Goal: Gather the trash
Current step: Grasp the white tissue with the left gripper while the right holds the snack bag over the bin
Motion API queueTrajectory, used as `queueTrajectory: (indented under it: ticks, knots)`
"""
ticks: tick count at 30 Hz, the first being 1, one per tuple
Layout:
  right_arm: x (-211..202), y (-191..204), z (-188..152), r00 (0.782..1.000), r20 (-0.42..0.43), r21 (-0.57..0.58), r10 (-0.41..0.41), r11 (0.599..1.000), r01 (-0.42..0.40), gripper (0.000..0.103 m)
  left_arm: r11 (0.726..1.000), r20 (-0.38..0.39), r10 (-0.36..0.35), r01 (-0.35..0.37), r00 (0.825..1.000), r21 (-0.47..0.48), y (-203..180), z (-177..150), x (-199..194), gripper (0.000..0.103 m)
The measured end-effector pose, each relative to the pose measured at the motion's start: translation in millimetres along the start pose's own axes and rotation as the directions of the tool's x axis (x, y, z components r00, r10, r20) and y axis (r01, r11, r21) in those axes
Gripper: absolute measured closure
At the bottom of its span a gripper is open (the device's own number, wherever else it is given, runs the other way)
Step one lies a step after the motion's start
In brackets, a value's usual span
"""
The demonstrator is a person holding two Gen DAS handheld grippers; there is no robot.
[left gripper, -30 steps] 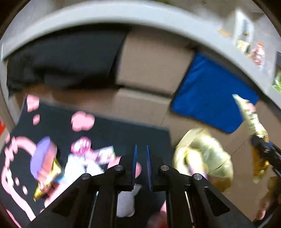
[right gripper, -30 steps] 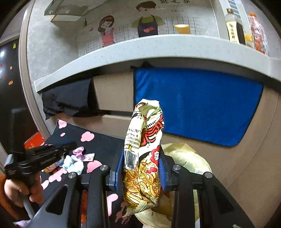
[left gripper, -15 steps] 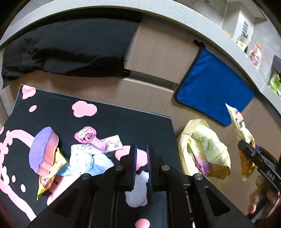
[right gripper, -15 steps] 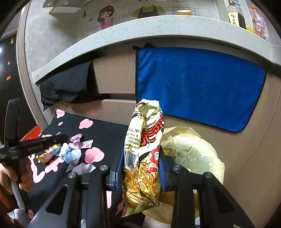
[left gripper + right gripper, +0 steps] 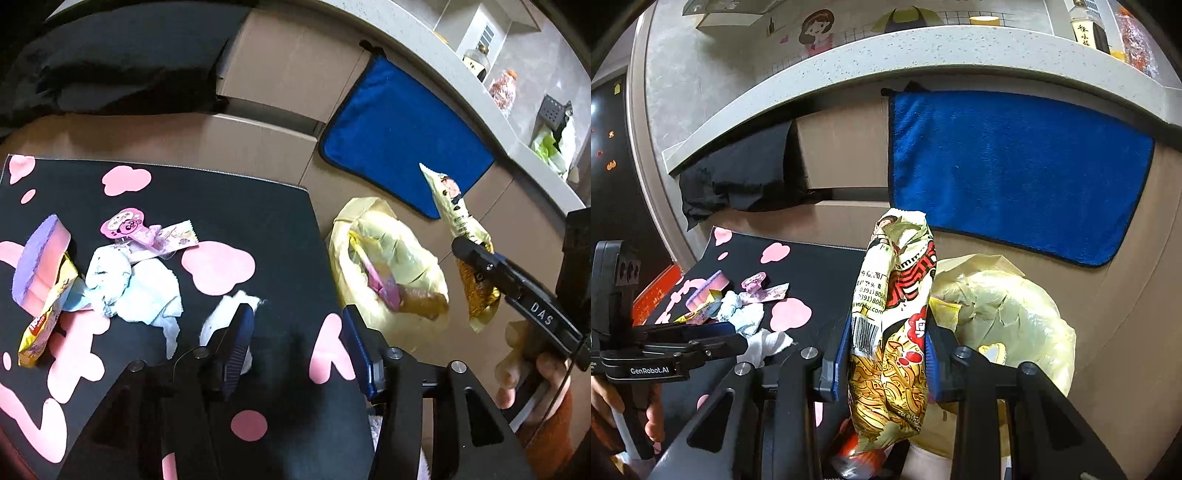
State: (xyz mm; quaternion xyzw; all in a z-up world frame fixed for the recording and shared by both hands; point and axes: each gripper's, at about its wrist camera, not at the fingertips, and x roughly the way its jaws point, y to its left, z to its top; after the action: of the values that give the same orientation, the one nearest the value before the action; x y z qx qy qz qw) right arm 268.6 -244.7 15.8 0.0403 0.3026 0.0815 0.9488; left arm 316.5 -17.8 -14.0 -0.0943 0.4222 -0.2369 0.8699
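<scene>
Black left gripper (image 5: 713, 341) reads "GenRobot.AI"; right gripper (image 5: 467, 249), seemingly "DAS".

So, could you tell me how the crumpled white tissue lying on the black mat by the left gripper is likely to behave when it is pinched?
The crumpled white tissue looks soft and wrinkled, so it will probably squash flat rather than resist. It seems very light, so a push from the left gripper, whose jaws have just been opening beside it, may simply slide it across the black mat. Its frayed edge suggests that it could tear.

Light: dim and warm indoors.
Glare: soft sheen on the yellow bag (image 5: 402, 258) and the noodle packet (image 5: 894, 317).
Shadow: dark cloth (image 5: 122, 62) above the black mat (image 5: 236, 206) nearly featureless.
Distortion: strong fisheye bending, black vignette at corners.
Focus: mild softness.
</scene>
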Motion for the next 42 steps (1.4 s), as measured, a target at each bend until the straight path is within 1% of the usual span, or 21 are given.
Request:
queueTrajectory:
  ticks: [2, 8, 13, 17, 21, 24, 28, 30, 33, 35, 37, 38, 39, 41, 42]
  knots:
    - [-2, -1, -1, 1.0, 0.001, -0.001, -0.003, 1.0, 0.003, 0.072, 1.0, 0.001, 0.016, -0.016, 1.0, -0.005, 1, 0, 0, 0.052]
    - [-11, -4, -2, 1.0, 0.011, 0.003, -0.016, 1.0, 0.016, 0.072, 0.995, 0.039, 0.09, -0.088, 0.995, -0.037, 16, 2, -11, 0.052]
    - [-15, -3, -1, 1.0, 0.018, -0.002, -0.019, 1.0, 0.019, 0.072, 0.985, 0.061, 0.154, -0.149, 0.986, -0.085, 36, 3, -18, 0.051]
    - [-13, -3, -2, 1.0, 0.015, -0.004, -0.018, 1.0, 0.019, 0.072, 0.983, 0.038, 0.151, -0.147, 0.988, -0.108, 47, 0, -15, 0.05]
    - [-10, -3, -4, 1.0, 0.009, 0.0, -0.021, 1.0, 0.021, 0.072, 0.986, 0.003, 0.137, -0.136, 0.991, -0.093, 44, -5, -1, 0.05]
    - [-8, -7, -6, 1.0, 0.005, 0.0, -0.026, 1.0, 0.026, 0.072, 0.985, -0.014, 0.149, -0.15, 0.989, -0.088, 40, -10, 12, 0.05]
    - [-6, -14, -9, 0.999, -0.004, 0.004, -0.041, 0.999, 0.041, 0.072, 0.978, -0.051, 0.195, -0.198, 0.979, -0.068, 35, -14, 33, 0.05]
    - [-5, -20, -10, 0.999, -0.005, 0.014, -0.042, 0.999, 0.042, 0.072, 0.974, -0.085, 0.208, -0.214, 0.975, -0.078, 36, -15, 44, 0.05]
    - [-4, -27, -11, 0.999, -0.009, 0.024, -0.044, 0.999, 0.045, 0.072, 0.968, -0.115, 0.225, -0.235, 0.968, -0.083, 37, -17, 57, 0.05]
    - [-4, -31, -12, 0.999, -0.012, 0.028, -0.046, 0.999, 0.046, 0.072, 0.964, -0.096, 0.253, -0.259, 0.963, -0.061, 33, -18, 59, 0.051]
    - [-3, -36, -12, 0.999, -0.014, 0.032, -0.044, 0.999, 0.044, 0.072, 0.963, -0.101, 0.263, -0.268, 0.96, -0.04, 30, -17, 64, 0.062]
    - [-3, -37, -11, 0.999, -0.013, 0.033, -0.043, 0.999, 0.043, 0.072, 0.962, -0.101, 0.264, -0.269, 0.959, -0.039, 29, -16, 64, 0.074]
    - [-3, -38, -11, 0.999, -0.013, 0.034, -0.042, 0.999, 0.042, 0.072, 0.962, -0.1, 0.265, -0.27, 0.959, -0.039, 28, -16, 65, 0.078]
    - [-3, -42, -11, 0.999, -0.011, 0.036, -0.039, 0.999, 0.04, 0.072, 0.966, -0.091, 0.25, -0.255, 0.964, -0.039, 23, -12, 66, 0.082]
    - [-3, -42, -11, 0.999, -0.012, 0.036, -0.039, 0.999, 0.039, 0.072, 0.968, -0.085, 0.244, -0.248, 0.966, -0.038, 21, -10, 66, 0.083]
